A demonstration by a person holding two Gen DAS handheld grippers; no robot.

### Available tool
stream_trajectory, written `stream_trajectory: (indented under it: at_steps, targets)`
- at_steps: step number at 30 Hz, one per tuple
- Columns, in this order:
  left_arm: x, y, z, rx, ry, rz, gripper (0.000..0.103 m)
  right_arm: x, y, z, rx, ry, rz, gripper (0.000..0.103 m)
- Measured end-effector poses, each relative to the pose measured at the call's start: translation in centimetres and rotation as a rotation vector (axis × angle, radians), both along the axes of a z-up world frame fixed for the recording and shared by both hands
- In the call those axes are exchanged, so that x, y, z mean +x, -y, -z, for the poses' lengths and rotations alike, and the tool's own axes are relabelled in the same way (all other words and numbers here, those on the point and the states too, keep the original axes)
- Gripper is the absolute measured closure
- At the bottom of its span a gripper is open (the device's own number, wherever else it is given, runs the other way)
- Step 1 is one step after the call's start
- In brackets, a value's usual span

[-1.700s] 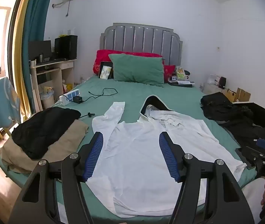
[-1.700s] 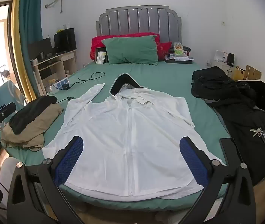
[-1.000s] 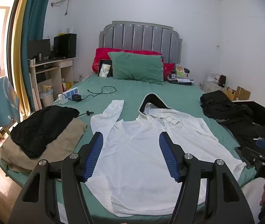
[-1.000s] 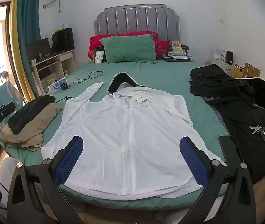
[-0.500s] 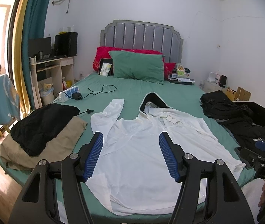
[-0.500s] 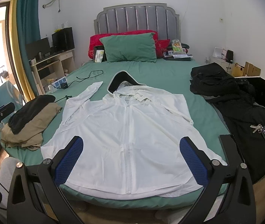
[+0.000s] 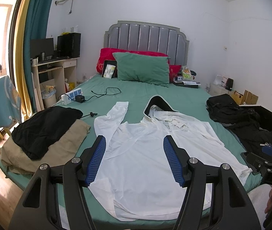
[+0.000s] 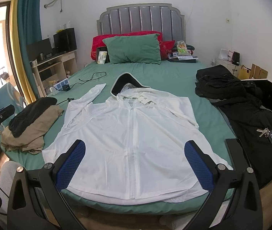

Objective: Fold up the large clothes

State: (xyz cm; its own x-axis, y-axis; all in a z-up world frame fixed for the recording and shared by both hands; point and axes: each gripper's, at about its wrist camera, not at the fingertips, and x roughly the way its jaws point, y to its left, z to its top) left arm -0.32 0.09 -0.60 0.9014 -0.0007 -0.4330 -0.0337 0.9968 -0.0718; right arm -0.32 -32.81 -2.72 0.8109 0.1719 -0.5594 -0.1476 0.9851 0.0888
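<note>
Bed (image 8: 174,76) with a green sheet fills both views, its grey headboard (image 8: 141,19) against the far wall. White hooded jacket (image 8: 132,134) lies spread flat, front up, zip closed, across the near half of the bed; its hem reaches the foot edge, the hood (image 8: 126,84) points toward the pillows, and one sleeve (image 8: 90,95) stretches up on the window side. Black clothes (image 8: 241,105) are heaped along the other side of the bed, a bunch of keys (image 8: 268,133) resting on them. At the window-side corner a black garment (image 7: 44,126) lies on a tan one (image 7: 46,153), just beside the jacket's sleeve but apart from it. A green pillow (image 8: 134,48) leans on a red one (image 8: 97,42) at the head. A counter (image 7: 53,67) by the curtain carries a monitor. A power strip (image 7: 70,96) and cable (image 7: 105,93) lie on the sheet past the sleeve. The left hand-held gripper (image 7: 134,161) hangs above the jacket's near part, released, nothing between its blue pads (image 7: 95,163). The right hand-held gripper (image 8: 134,164) hangs over the hem, spread wider, also holding nothing.
</note>
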Motion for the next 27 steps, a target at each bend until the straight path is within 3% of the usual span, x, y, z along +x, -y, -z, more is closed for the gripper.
stream_trajectory:
  at_steps: [27]
  targets:
    - [0.1, -0.16, -0.06, -0.003, -0.001, 0.0, 0.037, 0.01, -0.17, -0.04, -0.002, -0.001, 0.001, 0.001]
